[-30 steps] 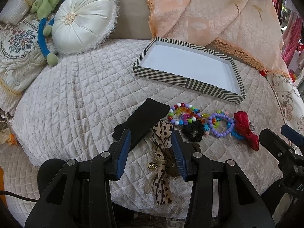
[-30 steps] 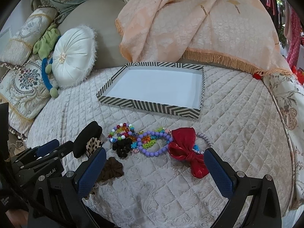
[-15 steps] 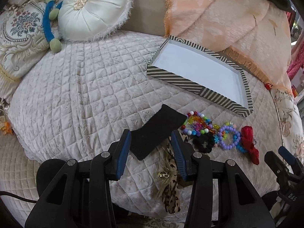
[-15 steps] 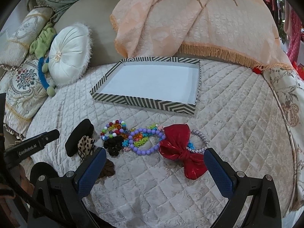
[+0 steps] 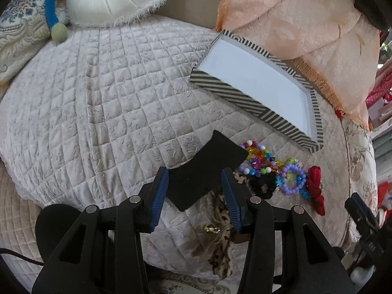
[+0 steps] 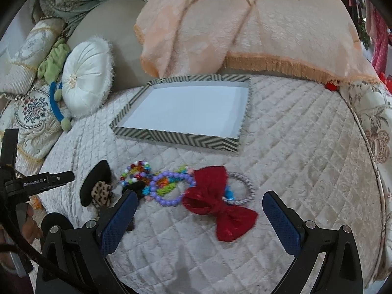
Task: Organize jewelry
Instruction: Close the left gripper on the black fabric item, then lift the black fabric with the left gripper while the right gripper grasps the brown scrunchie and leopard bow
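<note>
A row of accessories lies on the quilted bedspread in front of a striped tray (image 5: 227, 90) (image 6: 176, 138) with a white, bare floor. My left gripper (image 5: 194, 186) hovers over a black fabric piece (image 5: 205, 164). Its jaws are opening, and the fabric lies between them without being pressed. Right of it are a multicoloured bead bracelet (image 5: 257, 156), a black scrunchie (image 5: 263, 183), a purple bead bracelet (image 6: 169, 188) and a leopard bow (image 5: 220, 245). My right gripper (image 6: 199, 196) stands wide open above a red bow (image 6: 215, 208), which overlaps a silver bracelet (image 6: 242, 186).
A round white cushion (image 6: 85, 78) and a green and blue plush toy (image 6: 54, 63) lie at the back left. A peach fringed blanket (image 6: 220, 24) hangs behind the tray. The bedspread drops away at its near edge and at the right.
My left gripper has shifted from over the leopard bow to over the black fabric piece. The right gripper has come closer to the red bow.
</note>
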The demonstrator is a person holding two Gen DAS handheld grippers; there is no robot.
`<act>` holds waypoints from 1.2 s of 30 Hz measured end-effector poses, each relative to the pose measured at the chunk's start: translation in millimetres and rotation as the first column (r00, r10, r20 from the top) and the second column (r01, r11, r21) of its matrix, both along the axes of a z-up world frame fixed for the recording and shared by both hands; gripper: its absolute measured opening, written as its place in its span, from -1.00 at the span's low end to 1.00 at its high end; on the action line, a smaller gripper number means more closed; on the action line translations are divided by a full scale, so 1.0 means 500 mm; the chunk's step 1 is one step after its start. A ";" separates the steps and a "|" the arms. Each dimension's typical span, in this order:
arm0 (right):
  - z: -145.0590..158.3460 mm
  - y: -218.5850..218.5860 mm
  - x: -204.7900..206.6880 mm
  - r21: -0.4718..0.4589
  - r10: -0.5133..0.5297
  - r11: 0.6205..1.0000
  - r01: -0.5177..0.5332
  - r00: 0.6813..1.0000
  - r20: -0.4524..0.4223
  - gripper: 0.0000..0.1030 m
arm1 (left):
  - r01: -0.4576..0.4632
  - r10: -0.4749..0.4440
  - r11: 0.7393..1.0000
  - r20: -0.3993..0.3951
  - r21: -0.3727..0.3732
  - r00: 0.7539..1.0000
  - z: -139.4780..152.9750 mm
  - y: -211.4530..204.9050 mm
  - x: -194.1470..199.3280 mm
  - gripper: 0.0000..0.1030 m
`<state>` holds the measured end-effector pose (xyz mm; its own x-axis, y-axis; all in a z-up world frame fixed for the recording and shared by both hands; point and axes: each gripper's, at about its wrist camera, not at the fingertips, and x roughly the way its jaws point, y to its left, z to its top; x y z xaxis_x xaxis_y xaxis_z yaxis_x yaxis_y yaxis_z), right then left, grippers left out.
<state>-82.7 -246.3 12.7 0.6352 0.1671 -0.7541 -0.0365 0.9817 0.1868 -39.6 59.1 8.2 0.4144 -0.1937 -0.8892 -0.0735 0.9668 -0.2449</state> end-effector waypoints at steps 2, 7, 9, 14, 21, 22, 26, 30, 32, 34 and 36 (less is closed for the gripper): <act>-0.001 -0.006 -0.001 0.034 0.015 0.999 -0.014 1.000 -0.010 0.97 | 0.005 -0.005 1.000 -0.025 -0.005 1.000 -0.011 0.008 0.006 -0.09; -0.002 0.054 -0.009 0.080 0.160 0.984 -0.159 0.987 -0.004 0.91 | 0.023 -0.021 1.000 -0.067 0.019 0.998 -0.040 0.012 0.016 -0.09; -0.011 0.088 -0.012 0.097 0.224 0.970 -0.222 0.974 -0.010 0.72 | 0.042 -0.040 0.999 -0.081 0.016 0.996 -0.052 0.008 0.018 -0.08; -0.066 0.180 -0.005 0.134 0.349 0.932 -0.337 0.934 -0.074 0.55 | 0.047 -0.044 0.998 -0.109 0.033 0.993 -0.079 0.009 0.027 -0.08; -0.161 0.250 0.046 0.184 0.399 0.910 -0.371 0.905 -0.146 0.07 | 0.081 -0.082 0.997 -0.128 -0.017 0.988 -0.094 0.011 0.034 0.15; -0.172 0.258 0.050 0.191 0.406 0.906 -0.377 0.902 -0.146 0.00 | 0.087 -0.090 0.996 -0.129 -0.030 0.988 -0.095 0.011 0.036 0.15; -0.176 0.269 0.045 0.143 0.403 0.911 -0.387 0.909 -0.108 -0.24 | 0.101 -0.105 0.994 -0.146 -0.032 0.984 -0.104 0.006 0.045 0.17; -0.162 0.250 0.035 0.130 0.395 0.915 -0.383 0.914 -0.088 -0.65 | 0.130 -0.133 0.991 -0.129 -0.029 0.983 -0.112 -0.010 0.041 0.03; -0.147 0.239 0.027 0.113 0.386 0.919 -0.377 0.919 -0.074 -0.76 | 0.149 -0.150 0.989 -0.117 -0.018 0.982 -0.115 -0.020 0.038 -0.49; -0.129 0.228 0.020 0.109 0.380 0.921 -0.373 0.924 -0.048 -0.77 | 0.161 -0.162 0.987 -0.103 -0.016 0.981 -0.115 -0.027 0.036 -0.73; -0.109 0.219 0.015 0.108 0.376 0.922 -0.371 0.926 -0.025 -0.79 | 0.170 -0.170 0.985 -0.075 -0.014 0.983 -0.105 -0.032 0.027 -0.77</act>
<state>-75.3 -136.7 -41.7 0.4786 0.4612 -0.7471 -0.3867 0.8747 0.2923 -26.0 43.2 -44.2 0.3067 -0.2626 -0.9148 0.0732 0.9648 -0.2524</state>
